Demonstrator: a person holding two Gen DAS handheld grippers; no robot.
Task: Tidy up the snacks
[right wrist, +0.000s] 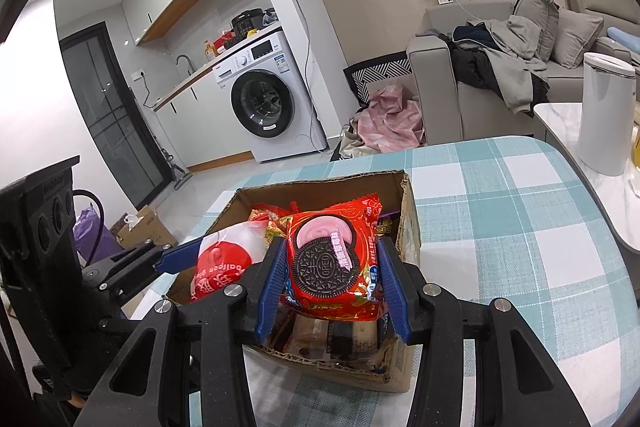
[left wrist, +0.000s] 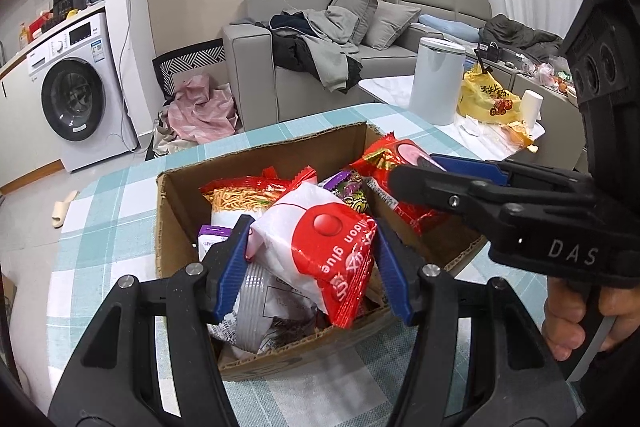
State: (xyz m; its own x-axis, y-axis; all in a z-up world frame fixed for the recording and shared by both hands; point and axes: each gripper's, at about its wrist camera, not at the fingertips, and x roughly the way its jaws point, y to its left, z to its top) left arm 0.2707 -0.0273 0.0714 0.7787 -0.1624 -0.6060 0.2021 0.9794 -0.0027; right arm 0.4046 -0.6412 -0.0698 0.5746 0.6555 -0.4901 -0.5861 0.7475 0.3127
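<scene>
Between blue pads at 6 o'clock, left wrist view: left gripper (left wrist: 310,263) clamped on white-red balloon glue packet (left wrist: 320,247), held over cardboard box (left wrist: 184,211), likely for drop-in. Right wrist view, 6 o'clock: right gripper (right wrist: 332,281) squeezing red Oreo pack (right wrist: 332,263) flat, above same box at right side. Box interior at 12 o'clock: noodle bag (left wrist: 240,195) and other snacks piled. Checked tablecloth (right wrist: 500,211) beneath; sofa (left wrist: 256,67) far beyond.
</scene>
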